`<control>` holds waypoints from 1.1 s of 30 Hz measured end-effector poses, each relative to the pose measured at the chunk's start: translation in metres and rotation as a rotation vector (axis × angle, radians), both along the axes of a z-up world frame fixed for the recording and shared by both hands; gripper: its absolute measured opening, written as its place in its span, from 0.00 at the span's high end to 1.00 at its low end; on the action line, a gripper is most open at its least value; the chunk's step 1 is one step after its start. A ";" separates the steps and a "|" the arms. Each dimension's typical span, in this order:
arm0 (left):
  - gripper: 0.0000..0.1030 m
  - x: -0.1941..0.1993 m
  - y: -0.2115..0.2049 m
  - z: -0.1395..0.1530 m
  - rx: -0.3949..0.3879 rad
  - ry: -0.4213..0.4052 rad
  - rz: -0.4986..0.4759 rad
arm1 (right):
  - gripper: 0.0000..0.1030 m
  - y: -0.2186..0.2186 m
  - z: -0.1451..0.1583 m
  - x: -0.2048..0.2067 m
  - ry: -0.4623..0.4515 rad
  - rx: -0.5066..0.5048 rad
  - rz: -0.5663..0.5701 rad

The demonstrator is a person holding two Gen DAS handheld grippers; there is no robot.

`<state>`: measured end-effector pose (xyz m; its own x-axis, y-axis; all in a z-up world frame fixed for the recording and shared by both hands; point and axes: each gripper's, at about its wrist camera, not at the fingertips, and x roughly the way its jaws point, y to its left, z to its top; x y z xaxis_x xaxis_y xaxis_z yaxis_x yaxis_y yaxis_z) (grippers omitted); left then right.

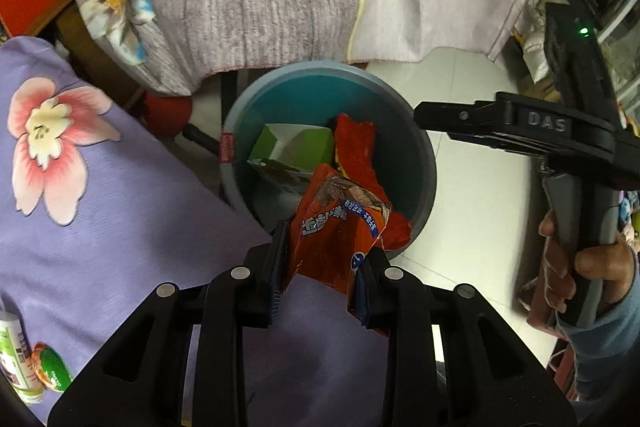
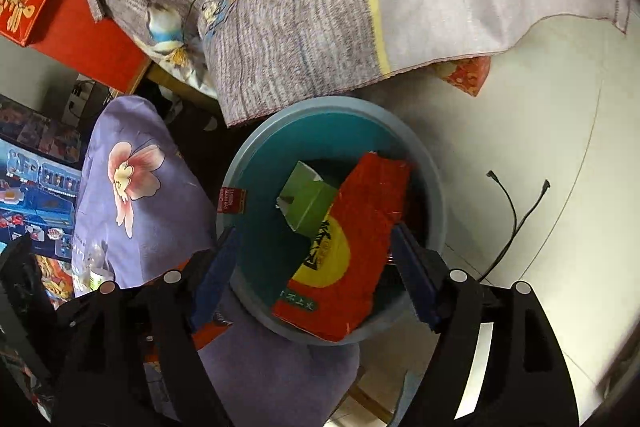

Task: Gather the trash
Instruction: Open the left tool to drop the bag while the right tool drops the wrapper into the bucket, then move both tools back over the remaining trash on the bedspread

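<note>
Left wrist view: your left gripper is clamped on the orange snack wrapper at the bin near rim. Your right gripper stands apart, empty; the red packet lies inside. Release remains; the white tube awaits collection.

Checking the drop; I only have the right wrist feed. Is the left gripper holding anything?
Observer: Yes. The left gripper is shut on a crumpled orange snack wrapper.
Operator: Is it over the bin?
Observer: It is partly over. The wrapper's top end hangs above the near rim of the blue bin. Its lower end sits back over the purple cloth, and it is not yet let go.
</note>
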<state>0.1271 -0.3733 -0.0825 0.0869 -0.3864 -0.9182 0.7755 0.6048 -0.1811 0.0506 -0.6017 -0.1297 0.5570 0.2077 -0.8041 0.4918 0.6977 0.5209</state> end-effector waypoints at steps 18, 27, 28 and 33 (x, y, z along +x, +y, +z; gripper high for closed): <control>0.15 0.001 -0.009 -0.001 0.008 -0.054 0.039 | 0.23 -0.005 -0.002 -0.014 0.016 0.020 -0.034; 0.11 0.005 0.015 0.007 -0.014 -0.052 0.088 | 0.22 0.005 0.002 -0.012 0.040 0.023 -0.035; 0.11 0.005 0.020 0.009 -0.019 -0.051 0.095 | 0.22 0.009 0.003 -0.011 0.043 0.017 -0.032; 0.10 0.005 0.041 0.017 -0.041 -0.058 0.121 | 0.20 0.024 0.009 -0.006 0.051 0.009 -0.011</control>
